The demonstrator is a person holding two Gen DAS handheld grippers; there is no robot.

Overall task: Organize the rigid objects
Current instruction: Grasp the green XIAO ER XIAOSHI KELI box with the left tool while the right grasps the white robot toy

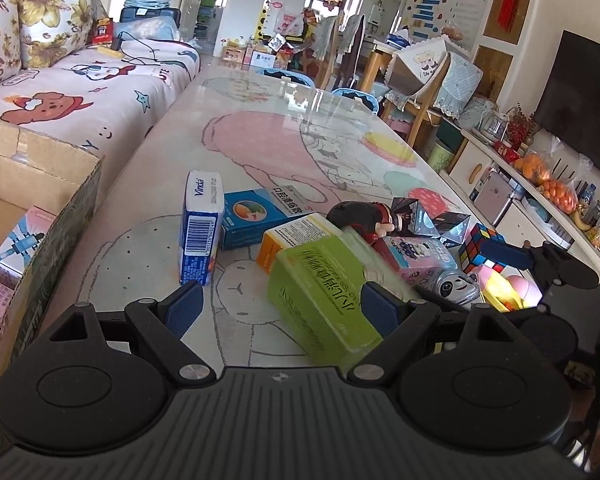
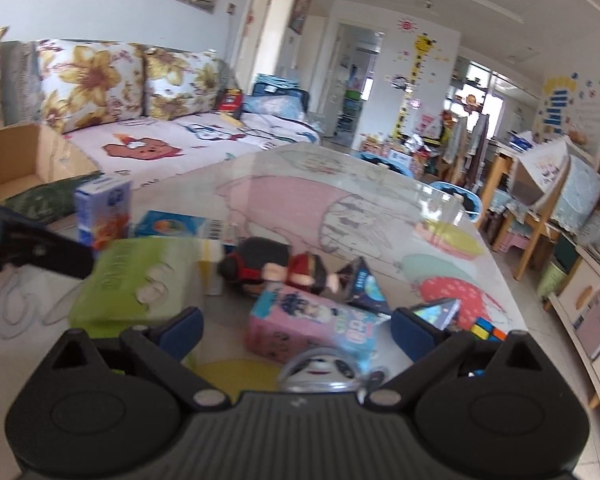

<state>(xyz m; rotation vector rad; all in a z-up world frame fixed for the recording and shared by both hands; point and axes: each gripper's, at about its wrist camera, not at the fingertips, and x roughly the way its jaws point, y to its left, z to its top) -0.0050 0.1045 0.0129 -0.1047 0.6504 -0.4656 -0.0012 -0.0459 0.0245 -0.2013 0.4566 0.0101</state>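
A pile of small boxes and toys lies on the cartoon-print table (image 1: 260, 128). My left gripper (image 1: 284, 308) is open; a green box (image 1: 324, 292) lies tilted between its fingers, against the right pad (image 1: 384, 308). Behind it are a blue Vinda pack (image 1: 200, 228), a blue box (image 1: 256, 216), an orange-white box (image 1: 296, 236) and a doll (image 1: 364, 216). My right gripper (image 2: 298, 328) is open over a pink box (image 2: 300, 324) and a panda tin (image 2: 320, 368). A Rubik's cube (image 2: 488, 330) sits by its right finger.
An open cardboard box (image 1: 40, 184) at the table's left edge holds several small cartons (image 1: 20, 240). A sofa (image 1: 80, 92) runs behind it. Dark pyramid shapes (image 1: 420, 212) lie in the pile. Chairs (image 1: 420, 92) and a TV cabinet (image 1: 520, 200) stand to the right.
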